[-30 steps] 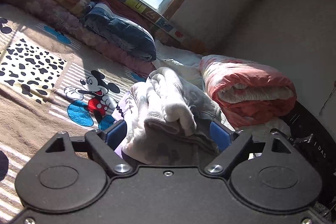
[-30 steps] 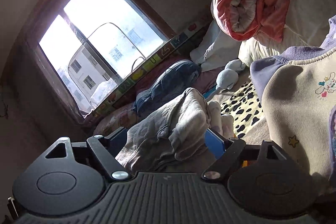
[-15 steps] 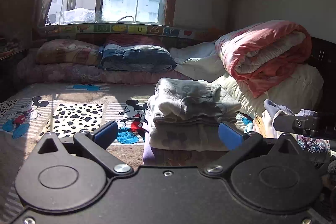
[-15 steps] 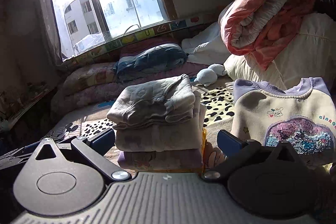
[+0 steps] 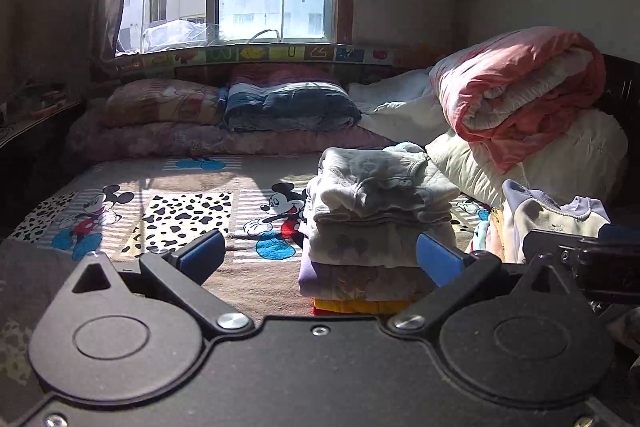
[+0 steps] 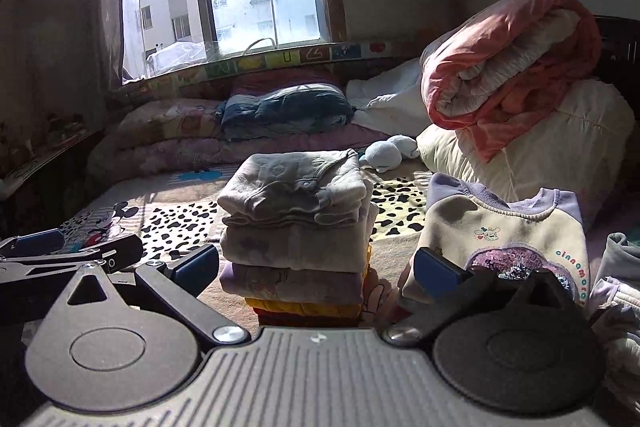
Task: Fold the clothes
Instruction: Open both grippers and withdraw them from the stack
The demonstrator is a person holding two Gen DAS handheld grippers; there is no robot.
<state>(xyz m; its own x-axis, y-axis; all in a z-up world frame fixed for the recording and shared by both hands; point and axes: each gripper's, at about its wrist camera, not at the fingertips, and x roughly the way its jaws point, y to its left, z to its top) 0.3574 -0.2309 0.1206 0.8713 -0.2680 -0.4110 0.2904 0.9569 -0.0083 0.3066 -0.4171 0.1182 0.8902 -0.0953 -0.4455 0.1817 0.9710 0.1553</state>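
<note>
both claws, left gripper (image 5: 318, 254) and right gripper (image 6: 316, 266), are being held wide and empty before the folded stack (image 6: 298, 227); the cream sweatshirt (image 6: 506, 239) is waiting beside it, unfolded.

Fleecy cloth stack (image 6: 296, 223), matt plastic gripper (image 6: 318, 267)

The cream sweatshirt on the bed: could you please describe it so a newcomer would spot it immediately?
On the cartoon-mouse bedspread, look right of the folded stack, below the rolled pink quilt. The cream sweatshirt lies there unfolded, alone in having lilac cuffs and a sequinned patch.
</note>
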